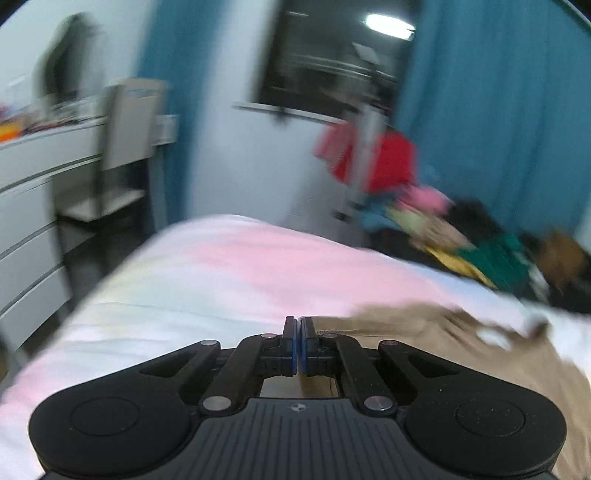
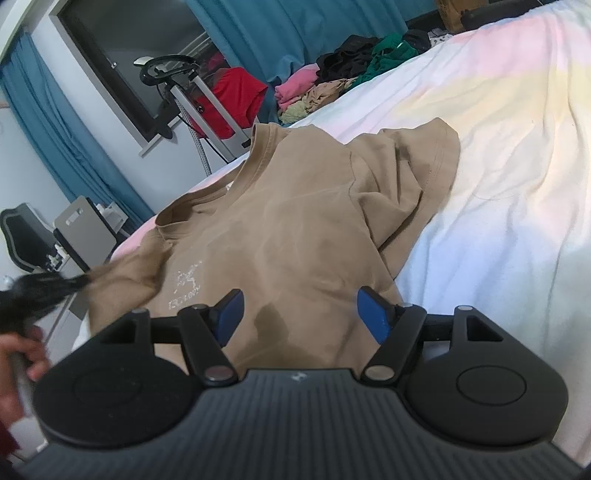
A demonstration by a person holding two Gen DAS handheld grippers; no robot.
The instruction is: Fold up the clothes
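Observation:
A tan T-shirt (image 2: 280,229) with a white chest print lies front-up on the bed, collar toward the far edge, one sleeve crumpled at the right. My right gripper (image 2: 301,314) is open, its blue pads (image 2: 373,314) spread just above the shirt's lower chest. In the blurred left wrist view the shirt (image 1: 424,343) lies to the right. My left gripper (image 1: 298,325) has its jaws closed together at the shirt's edge; whether cloth sits between them cannot be told. The left gripper also shows as a dark blur in the right wrist view (image 2: 44,291) at the shirt's left sleeve.
The bed's pastel sheet (image 2: 498,147) spreads to the right. A pile of mixed clothes (image 2: 332,85) lies past the far edge by blue curtains (image 2: 295,29). A stand with a red garment (image 2: 232,99), a chair (image 1: 125,147) and white drawers (image 1: 29,221) stand beyond the bed.

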